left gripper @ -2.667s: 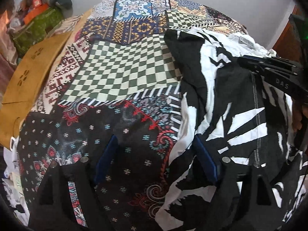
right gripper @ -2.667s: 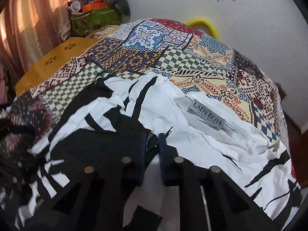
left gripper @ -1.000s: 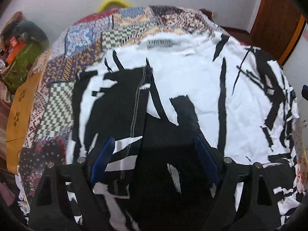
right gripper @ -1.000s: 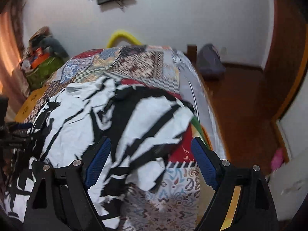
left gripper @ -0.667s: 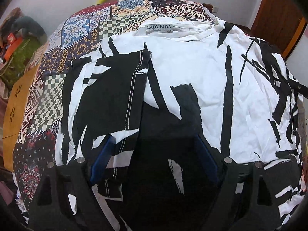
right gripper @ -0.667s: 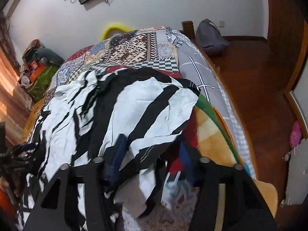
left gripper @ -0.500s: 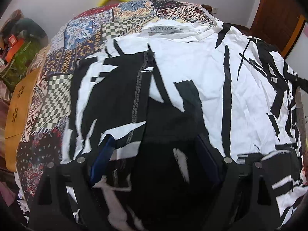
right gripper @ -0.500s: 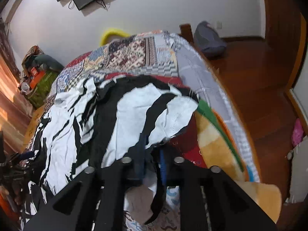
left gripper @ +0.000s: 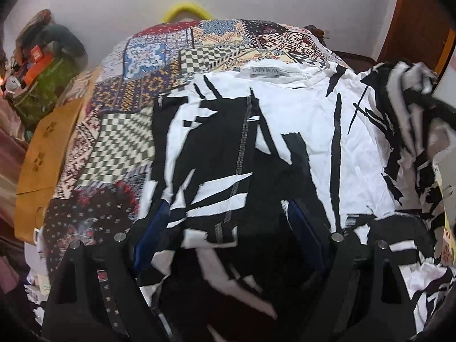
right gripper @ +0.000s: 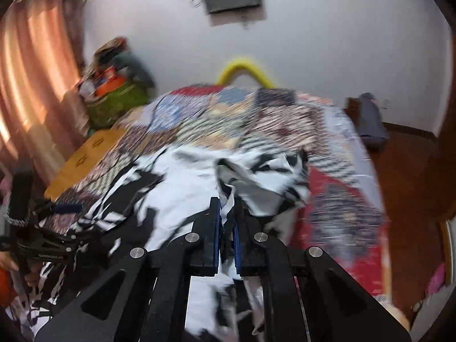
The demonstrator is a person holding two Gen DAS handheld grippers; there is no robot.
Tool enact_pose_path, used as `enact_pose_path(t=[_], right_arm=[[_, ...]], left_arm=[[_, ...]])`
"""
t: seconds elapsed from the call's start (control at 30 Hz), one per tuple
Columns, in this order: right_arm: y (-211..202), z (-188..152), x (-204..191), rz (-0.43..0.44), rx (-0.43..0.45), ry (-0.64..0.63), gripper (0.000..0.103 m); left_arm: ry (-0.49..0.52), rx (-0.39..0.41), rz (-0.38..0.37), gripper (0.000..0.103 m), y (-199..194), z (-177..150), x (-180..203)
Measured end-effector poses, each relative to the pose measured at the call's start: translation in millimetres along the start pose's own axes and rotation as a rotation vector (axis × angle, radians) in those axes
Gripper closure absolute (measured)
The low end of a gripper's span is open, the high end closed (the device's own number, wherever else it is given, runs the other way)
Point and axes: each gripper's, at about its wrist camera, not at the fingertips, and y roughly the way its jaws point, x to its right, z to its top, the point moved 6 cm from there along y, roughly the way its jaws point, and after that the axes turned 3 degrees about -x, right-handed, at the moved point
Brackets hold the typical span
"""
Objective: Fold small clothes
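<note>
We saw a patchwork bedspread [left gripper: 216, 42] filling most of the left wrist view, with the black-and-white shirt [left gripper: 299, 131] spread across centre and right of frame, its collar label [left gripper: 265, 71] at upper centre. A second earlier the shirt's right edge lay flat over the side of the bed; now that edge stood bunched and lifted at the far right of the left view. The right gripper [right gripper: 226, 228], spread wide a second before, was now pressed together on a fold of that shirt at lower centre of its own view — white cloth showed between the blue pads [right gripper: 216, 228]. We judged this as the start of the first side fold: right sleeve side picked up, ready to be carried across toward the middle.

The left gripper [left gripper: 228, 228] hung spread over the shirt's lower part, blue pads on either side of a dark seam, no cloth pinched that we could see — unchanged over the last second.

Hard to read: the right wrist view was heavily motion-blurred, so the bedspread pattern and shirt edges smeared. The shirt's hem was cut off under both gripper bodies. The left gripper showed dimly at the lower left of the right view, with a bit of a hand below it.
</note>
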Motion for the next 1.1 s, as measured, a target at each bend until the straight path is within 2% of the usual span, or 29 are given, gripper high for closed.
enact_pose_path(t=[0.1, 0.17, 0.23, 0.3, 0.4, 0.53, 0.63, 0.73, 0.83, 0.93, 1.0, 1.1], right_arm=[[33, -15, -20, 0.026, -0.092, -0.034, 0.094], [53, -30, -28, 0.032, -0.181, -0.045, 0.090], [59, -40, -30, 0.034, -0.225, -0.050, 0.085], [52, -46, -30, 0.050, -0.226, -0.054, 0.079], [31, -43, -24, 0.063, -0.182, -0.060, 0.071], [4, -33, -4, 0.046, -0.109, -0.046, 0.068], [2, -27, 6, 0.010, -0.088, -0.042, 0.068], [9, -28, 18, -0.002, -0.100, -0.021, 0.068], [24, -32, 24, 0.049, -0.132, 0.018, 0.068], [43, -38, 20, 0.085, -0.164, 0.016, 0.068], [58, -42, 20, 0.067, -0.189, 0.002, 0.068], [69, -44, 25, 0.067, -0.187, -0.004, 0.069]], left_arm=[[-0.005, 0.012, 0.014, 0.018, -10, -3, -7], [-0.018, 0.015, 0.008, 0.018, -15, -4, -10], [-0.025, 0.019, 0.002, 0.018, -18, -2, -11], [-0.024, 0.024, -0.007, 0.018, -19, 2, -7], [-0.011, 0.026, -0.017, 0.018, -15, 14, 5], [0.027, 0.040, -0.059, 0.018, -8, 36, 35], [0.051, 0.039, -0.079, 0.018, 2, 51, 56], [0.073, 0.013, -0.109, 0.018, 19, 64, 76], [0.095, -0.020, -0.109, 0.018, 42, 70, 92], [0.110, -0.054, -0.086, 0.019, 64, 70, 98], [0.116, -0.073, -0.066, 0.018, 78, 68, 98], [0.087, -0.084, -0.090, 0.012, 90, 66, 91]])
